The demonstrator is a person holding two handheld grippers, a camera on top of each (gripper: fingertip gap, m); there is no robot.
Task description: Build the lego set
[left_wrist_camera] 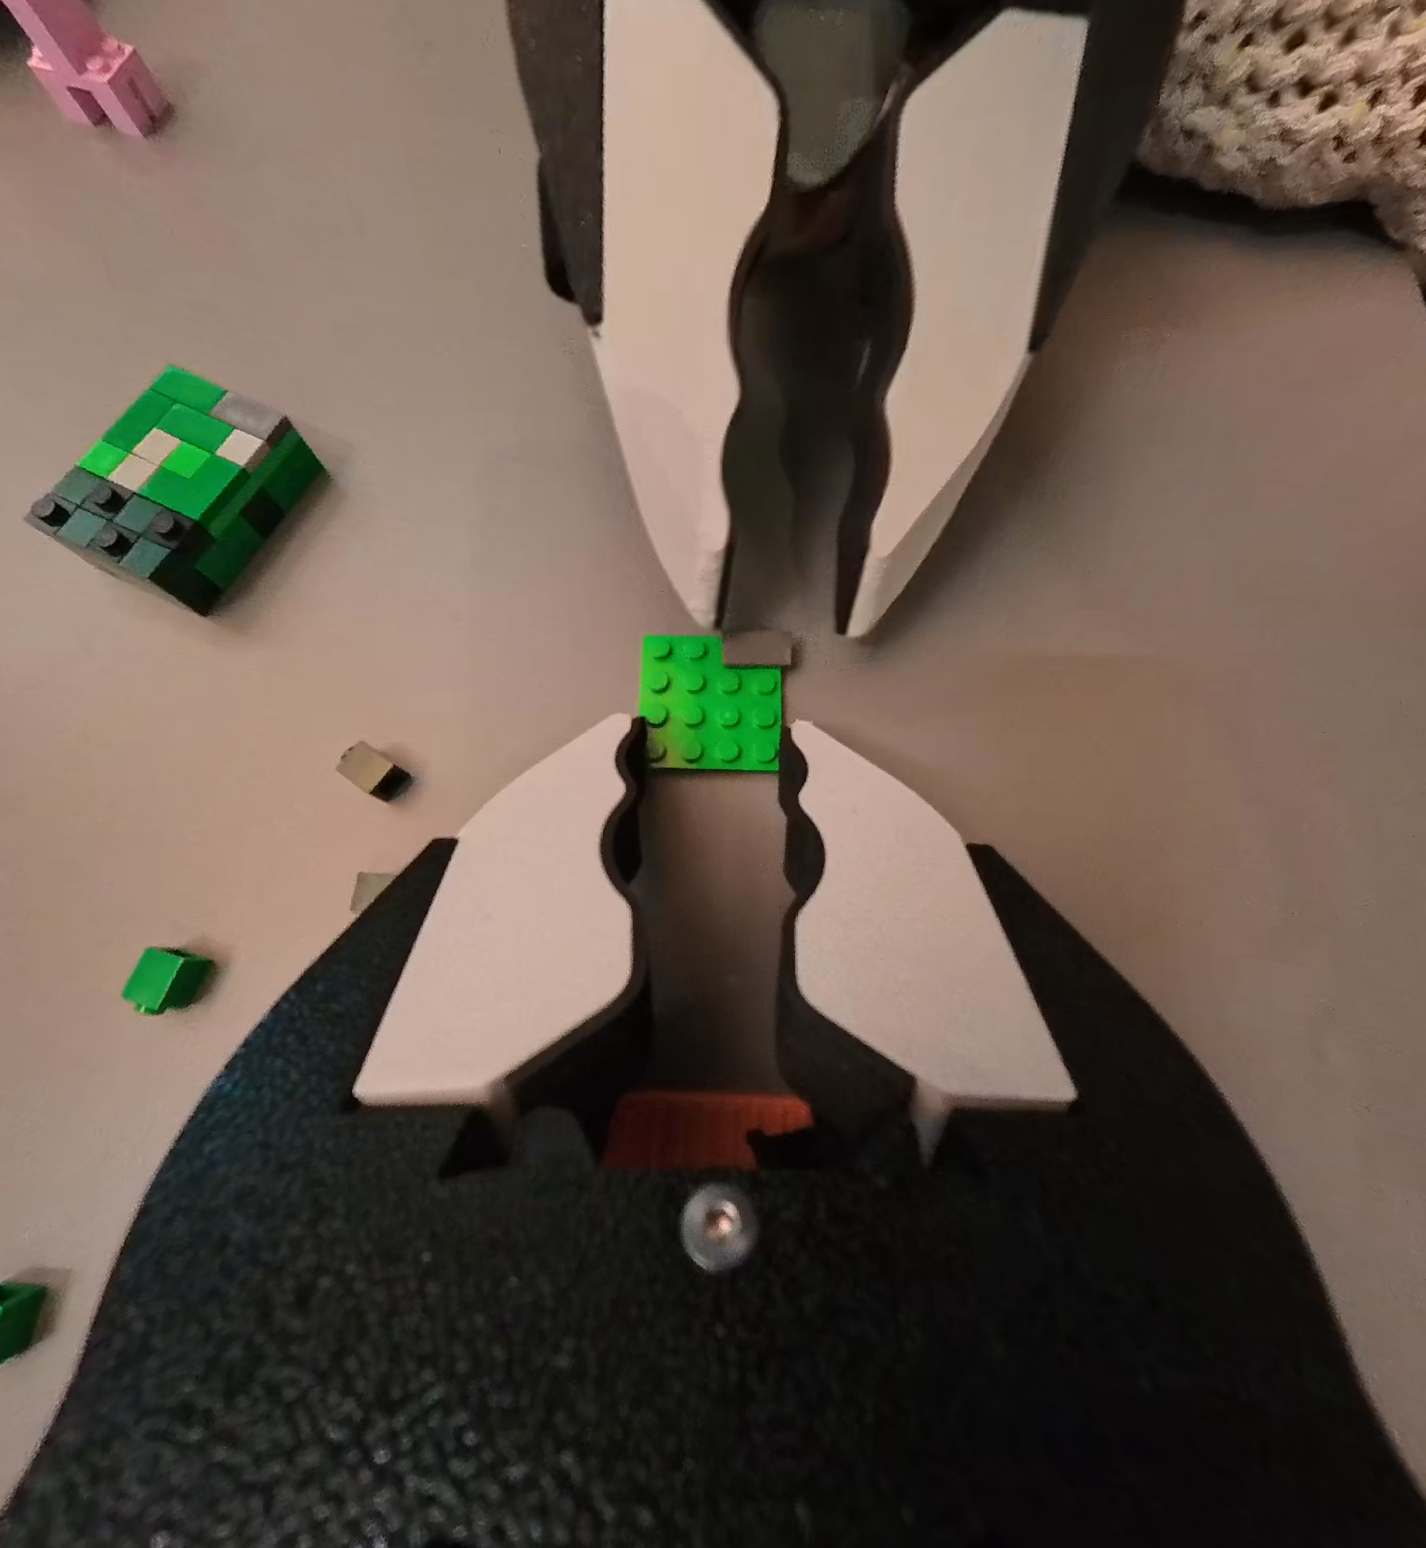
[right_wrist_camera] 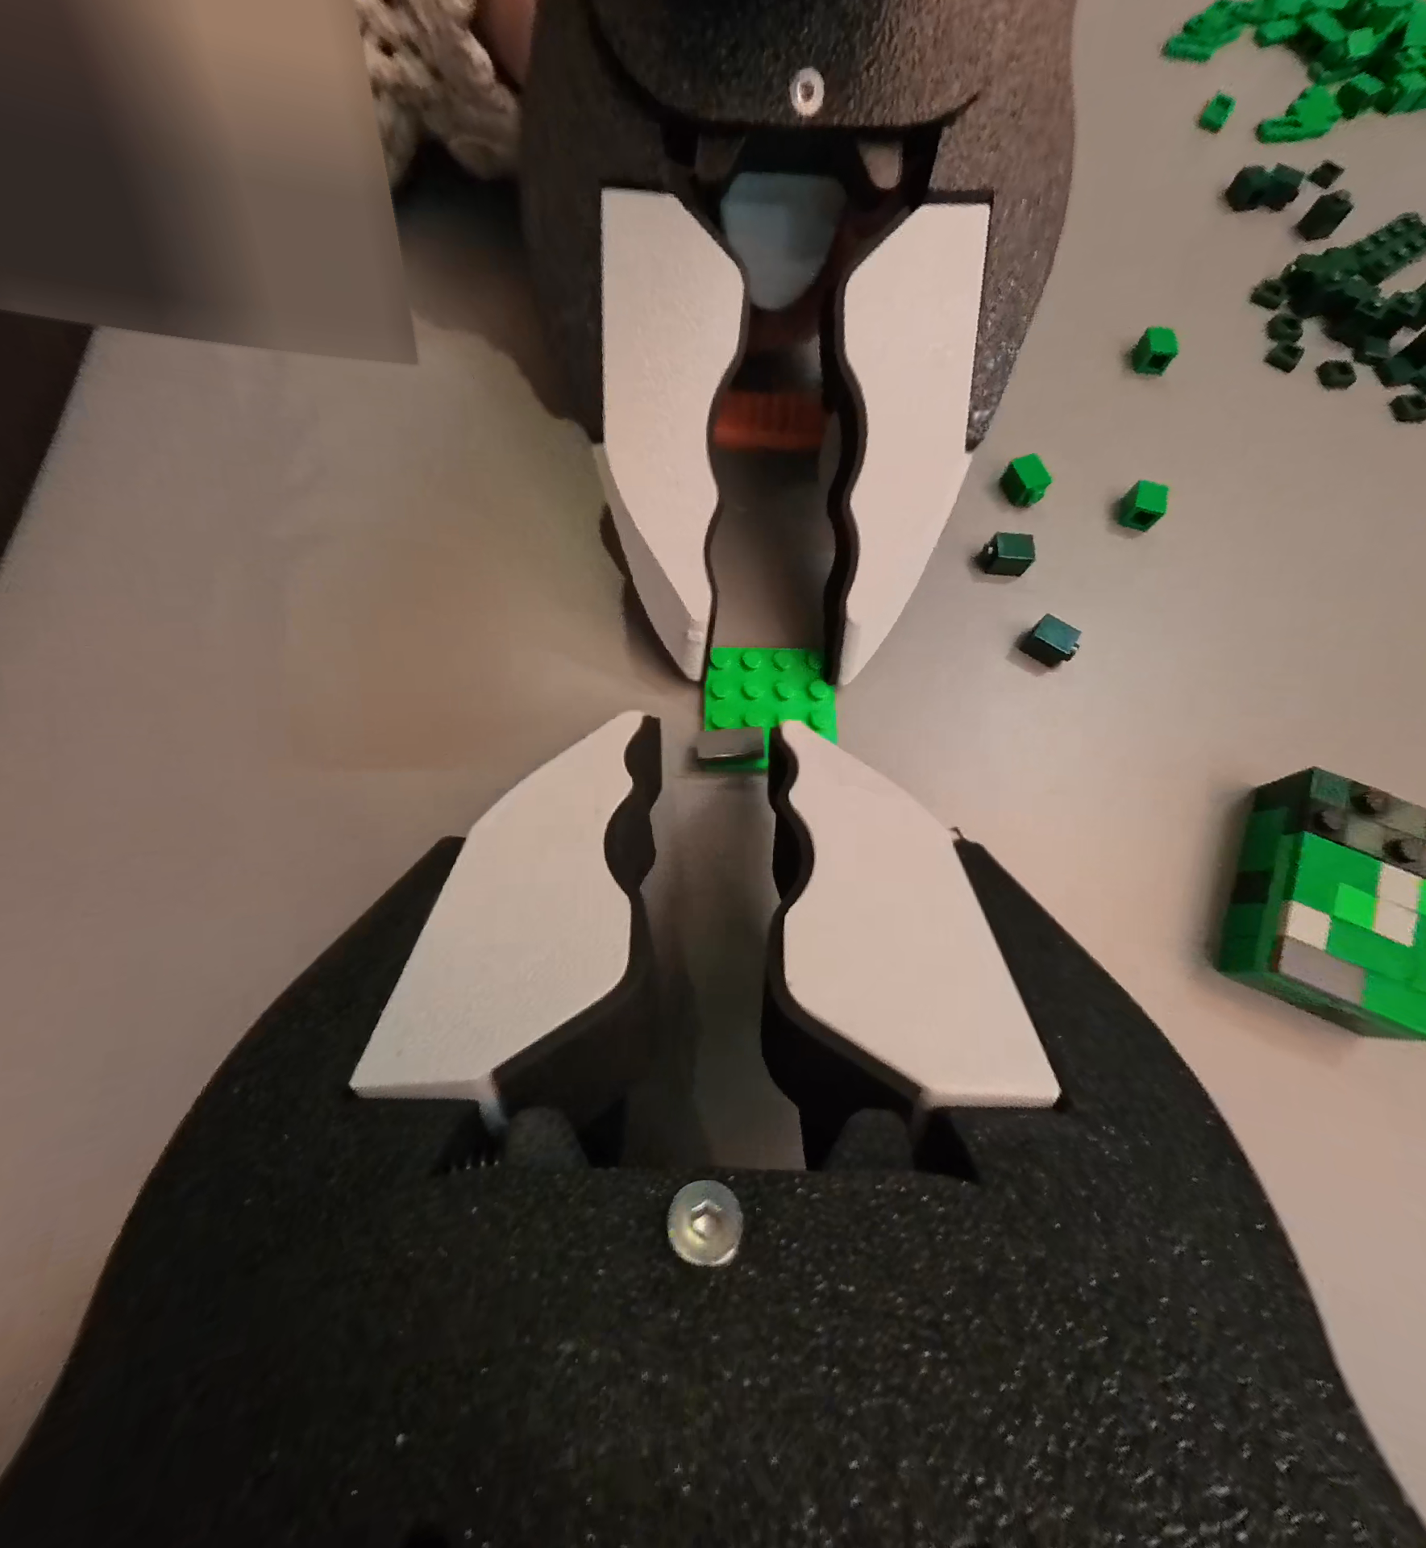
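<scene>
Gripping: left gripper [left_wrist_camera: 713, 741] fingers clamp green plate [left_wrist_camera: 713, 712] at its near edge, centre of tabletop [left_wrist_camera: 1111, 754].
Right gripper [right_wrist_camera: 713, 745]: fingers parted, straddling grey tile [right_wrist_camera: 726, 744] on plate's corner, not squeezing it.
Built block [left_wrist_camera: 182, 490]: 10 o'clock from plate, left wrist view.
Loose bricks [right_wrist_camera: 1362, 276]: 1 o'clock, right wrist view.
</scene>
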